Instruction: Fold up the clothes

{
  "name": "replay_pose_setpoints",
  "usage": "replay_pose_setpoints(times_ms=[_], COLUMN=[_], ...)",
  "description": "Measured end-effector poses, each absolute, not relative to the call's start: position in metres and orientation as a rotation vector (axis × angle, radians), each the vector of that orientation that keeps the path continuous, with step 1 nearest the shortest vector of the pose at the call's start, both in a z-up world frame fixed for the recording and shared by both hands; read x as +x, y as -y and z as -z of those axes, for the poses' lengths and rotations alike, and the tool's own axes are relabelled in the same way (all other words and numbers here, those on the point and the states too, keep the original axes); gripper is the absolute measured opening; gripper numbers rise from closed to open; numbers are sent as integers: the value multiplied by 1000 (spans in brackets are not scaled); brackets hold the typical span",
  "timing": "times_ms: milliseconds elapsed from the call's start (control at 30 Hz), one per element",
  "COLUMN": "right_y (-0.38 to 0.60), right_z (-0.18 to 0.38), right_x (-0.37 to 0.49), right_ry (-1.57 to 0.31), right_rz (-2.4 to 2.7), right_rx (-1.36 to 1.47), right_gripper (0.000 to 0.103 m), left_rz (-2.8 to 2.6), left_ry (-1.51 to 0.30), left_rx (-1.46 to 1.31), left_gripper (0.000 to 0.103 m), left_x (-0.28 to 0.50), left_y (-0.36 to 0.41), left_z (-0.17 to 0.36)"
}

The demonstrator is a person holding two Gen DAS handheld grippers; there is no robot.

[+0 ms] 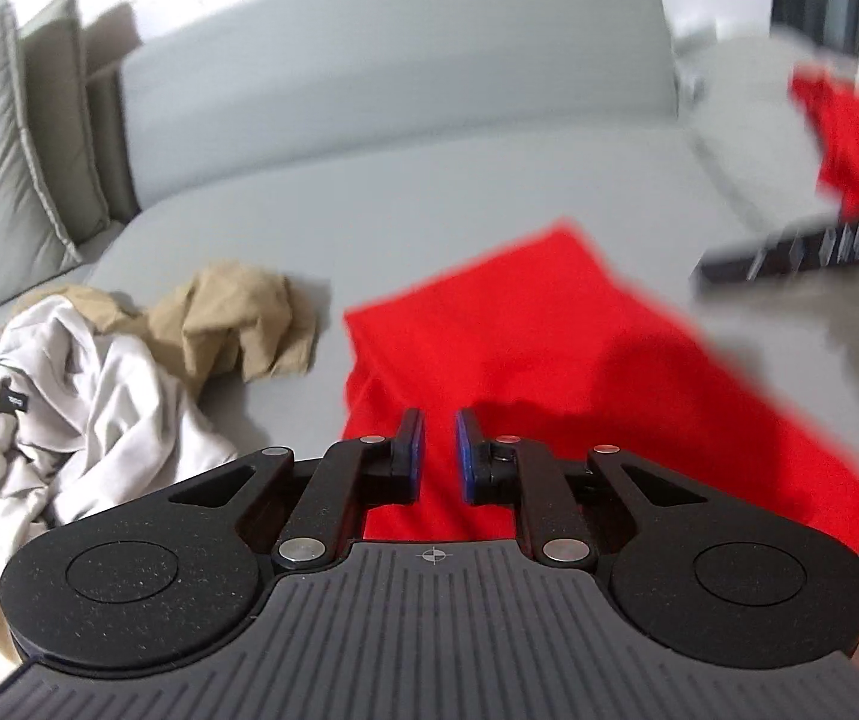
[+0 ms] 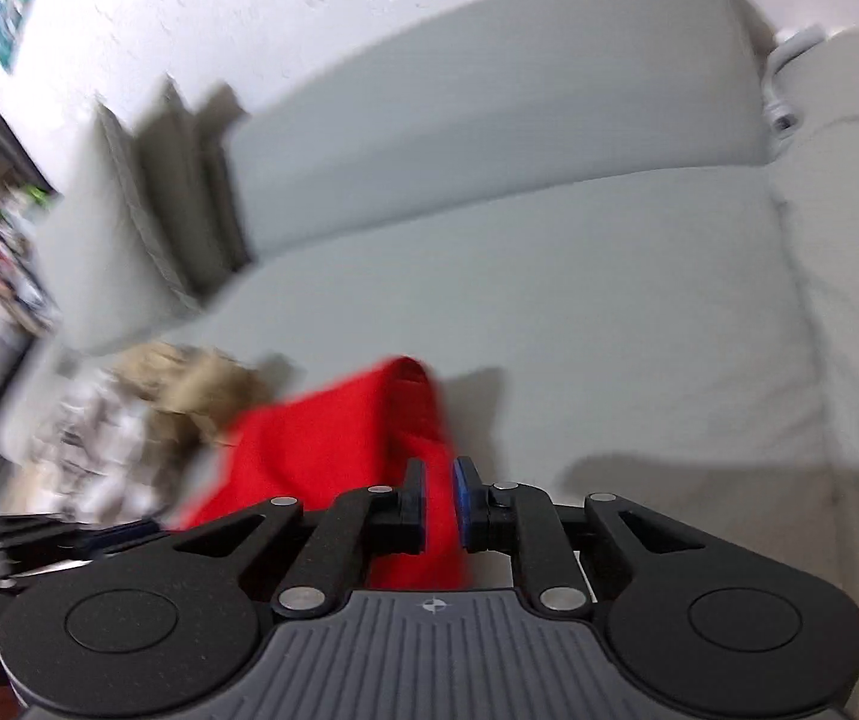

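sofa point(image 1: 429, 192) holds red garment point(image 1: 549, 360) and crumpled clothes point(image 1: 87, 372); left gripper point(image 1: 435, 450) and right gripper point(image 2: 438, 504) slightly parted, empty

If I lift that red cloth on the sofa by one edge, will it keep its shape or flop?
Probably flop: the red cloth lies flat with soft folds on the sofa. It likely drapes rather than holds shape, like the crumpled white shirt nearby. It looks thin, so probably light.
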State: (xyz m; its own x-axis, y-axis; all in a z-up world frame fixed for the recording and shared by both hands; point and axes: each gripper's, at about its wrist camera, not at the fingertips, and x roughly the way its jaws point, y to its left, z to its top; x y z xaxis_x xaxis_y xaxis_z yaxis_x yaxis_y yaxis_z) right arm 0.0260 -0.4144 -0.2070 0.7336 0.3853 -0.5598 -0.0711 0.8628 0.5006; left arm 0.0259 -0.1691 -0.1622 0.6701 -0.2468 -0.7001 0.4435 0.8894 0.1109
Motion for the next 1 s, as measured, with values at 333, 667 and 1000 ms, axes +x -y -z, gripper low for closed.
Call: replay_pose_setpoints(times_ms=[333, 667, 1000], right_y=[373, 388, 362], right_z=[223, 209, 216], right_x=[19, -13, -23], right_ry=[-894, -776, -901], right_rz=[-358, -396, -348], right_rx=[185, 369, 238], right_gripper=[5, 20, 17], left_rz=[459, 537, 558], left_ry=[-884, -869, -857], left_rx=[491, 485, 449], left_gripper=[9, 15, 12], left_x=[11, -19, -36], left_y=[206, 203, 191], left_z=[201, 185, 164])
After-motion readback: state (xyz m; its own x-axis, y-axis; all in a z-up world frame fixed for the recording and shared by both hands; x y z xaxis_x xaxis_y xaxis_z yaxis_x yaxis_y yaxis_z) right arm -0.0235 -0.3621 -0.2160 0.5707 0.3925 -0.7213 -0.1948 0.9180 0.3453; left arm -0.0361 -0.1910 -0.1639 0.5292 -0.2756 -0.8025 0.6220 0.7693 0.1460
